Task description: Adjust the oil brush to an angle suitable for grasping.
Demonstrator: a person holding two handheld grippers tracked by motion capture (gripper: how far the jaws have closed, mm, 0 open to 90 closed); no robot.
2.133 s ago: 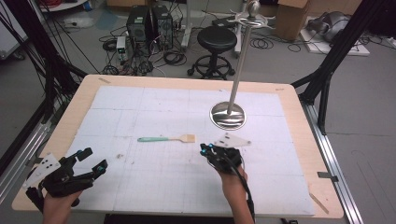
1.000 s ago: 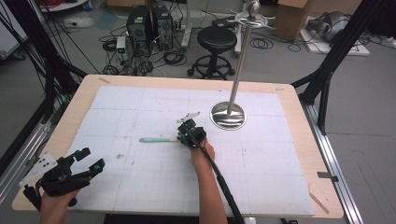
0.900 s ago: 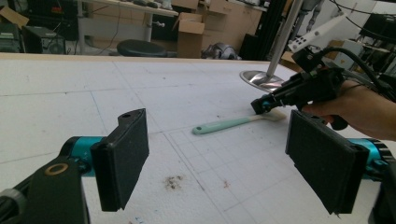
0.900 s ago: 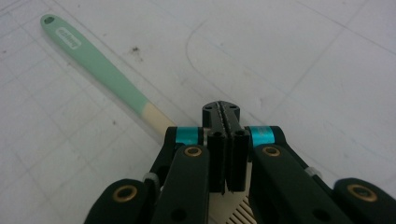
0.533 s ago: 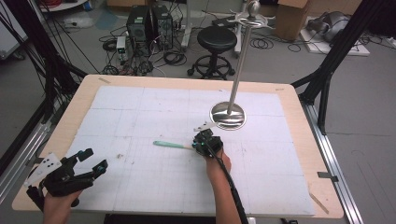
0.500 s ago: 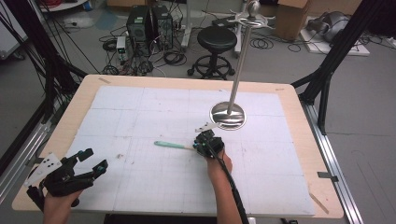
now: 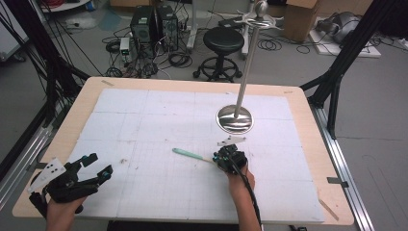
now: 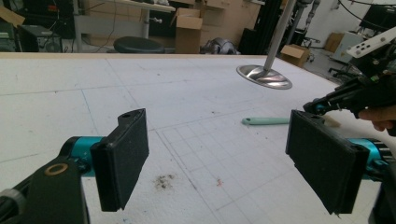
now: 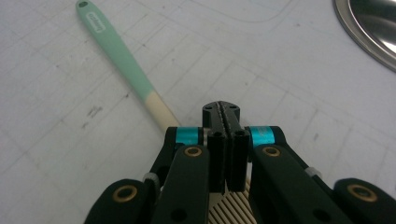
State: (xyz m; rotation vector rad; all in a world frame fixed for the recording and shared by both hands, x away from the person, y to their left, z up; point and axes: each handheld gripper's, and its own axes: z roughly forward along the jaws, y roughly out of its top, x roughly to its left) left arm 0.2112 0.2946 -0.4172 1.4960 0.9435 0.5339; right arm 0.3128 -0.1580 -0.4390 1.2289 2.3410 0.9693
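The right gripper (image 7: pixel 226 156) has its jaws pressed together, w/ the bristle end of a pastry brush (image 7: pixel 192 154) lying just under them; in the right gripper view the cream bristles show below the closed jaws, but I cannot tell for sure if the jaws really pinch them or only sit on top. The mint-green handle (image 9: pixel 116 53) goes away from the tool, forward and to its left, flat on the white table mat (image 7: pixel 144 120). So the step in hand, as I judge it, is the grasp of the brush at its head end, approx. finished. Next move probably needs a lift w/o letting the brush rotate, since the long handle hangs far out from the jaws and can swing down. The steel stand base (image 7: pixel 235 118) is near, just beyond the right gripper, so the path should stay clear of its pole. The left gripper (image 7: pixel 91 168) is spread wide, holding nothing, well apart from the brush, which lies ahead of its jaws. The handle carries a small printed label (image 9: pixel 95 21) near the hanging hole, too small to read.
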